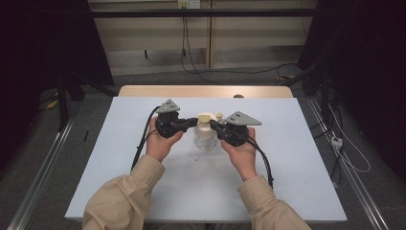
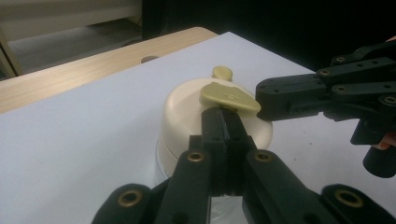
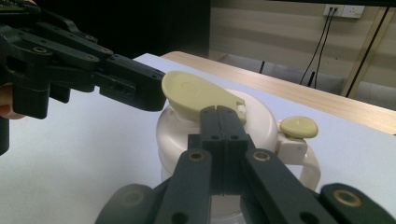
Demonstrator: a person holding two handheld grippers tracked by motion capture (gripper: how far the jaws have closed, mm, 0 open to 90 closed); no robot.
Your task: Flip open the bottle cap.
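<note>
A clear glass jug with a cream plastic lid (image 1: 206, 130) stands mid-bench (image 1: 119, 158), between the left gripper (image 1: 192, 122) and right gripper (image 1: 213, 126), both with jaws closed and empty at its yellow-green flip tab (image 3: 196, 95). It looks rigid, smooth and breakable; the side handle (image 3: 306, 163) seems the safest hold.

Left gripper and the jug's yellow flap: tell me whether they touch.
Touching. The right gripper view shows the left gripper, jaws shut, pressed against the flap edge on the jug.

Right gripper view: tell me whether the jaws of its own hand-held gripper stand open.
No, the right hand-held gripper has its two black jaws pressed together, against the cream plastic jug lid.
</note>
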